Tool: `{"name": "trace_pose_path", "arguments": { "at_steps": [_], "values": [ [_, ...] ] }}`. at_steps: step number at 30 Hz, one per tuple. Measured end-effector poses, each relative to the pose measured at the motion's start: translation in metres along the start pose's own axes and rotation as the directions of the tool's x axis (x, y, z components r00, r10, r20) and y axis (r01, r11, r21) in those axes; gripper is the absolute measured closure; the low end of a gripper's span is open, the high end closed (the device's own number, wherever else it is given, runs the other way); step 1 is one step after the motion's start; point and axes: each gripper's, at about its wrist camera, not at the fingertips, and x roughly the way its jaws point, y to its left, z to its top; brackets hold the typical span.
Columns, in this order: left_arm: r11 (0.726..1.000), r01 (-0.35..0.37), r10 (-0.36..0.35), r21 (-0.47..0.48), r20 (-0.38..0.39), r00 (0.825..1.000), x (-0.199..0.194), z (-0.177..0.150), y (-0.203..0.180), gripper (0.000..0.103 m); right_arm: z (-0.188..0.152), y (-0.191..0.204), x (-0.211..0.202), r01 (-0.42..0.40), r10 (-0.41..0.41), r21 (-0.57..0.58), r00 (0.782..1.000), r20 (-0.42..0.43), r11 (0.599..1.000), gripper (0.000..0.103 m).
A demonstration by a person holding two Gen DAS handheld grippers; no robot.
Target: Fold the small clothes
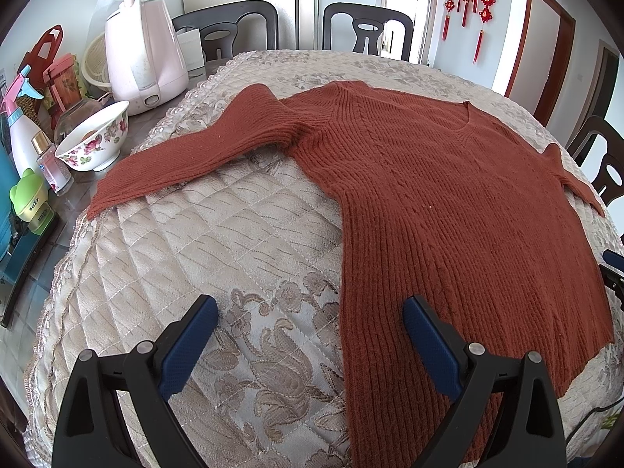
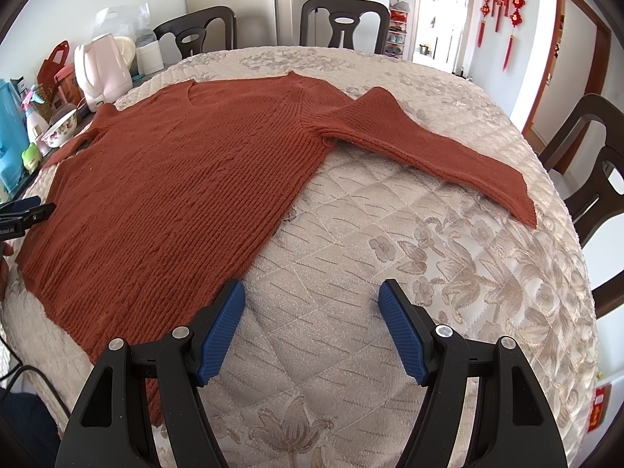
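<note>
A rust-red knit sweater (image 1: 448,202) lies flat and face up on the quilted beige table cover (image 1: 202,241), both sleeves spread out. Its left sleeve (image 1: 187,156) stretches toward the table's left edge. In the right wrist view the sweater (image 2: 175,187) fills the left half and the other sleeve (image 2: 429,144) reaches right. My left gripper (image 1: 310,308) is open and empty, hovering over the sweater's lower left hem corner. My right gripper (image 2: 312,292) is open and empty over bare cover beside the lower right hem. The left gripper also shows in the right wrist view (image 2: 23,214).
A pink kettle (image 1: 144,58), floral bowl (image 1: 95,142), spray bottle (image 1: 19,124) and small jars crowd the table's left side. Dark chairs (image 1: 366,31) stand around the far and right sides (image 2: 596,179). A cable (image 2: 15,374) hangs at the near left.
</note>
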Motion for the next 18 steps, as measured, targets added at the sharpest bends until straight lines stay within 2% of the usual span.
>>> {"name": "trace_pose_path", "arguments": {
  "at_steps": [5, 12, 18],
  "values": [
    [1.000, -0.002, 0.002, 0.003, -0.008, 1.000, 0.000, 0.002, 0.004, 0.005, 0.005, 0.000, 0.001, -0.015, 0.015, 0.006, 0.999, -0.030, 1.000, 0.032],
    [1.000, -0.010, 0.010, -0.006, 0.025, 1.000, -0.002, 0.008, 0.003, 0.008, 0.014, 0.009, -0.007, -0.037, 0.037, 0.005, 0.999, 0.015, 0.999, 0.032],
    [0.998, -0.026, 0.030, -0.062, 0.052, 0.998, -0.002, 0.018, 0.023, 0.015, 0.028, 0.018, -0.005, -0.063, 0.063, -0.004, 0.997, 0.040, 0.998, 0.032]
  ]
}}
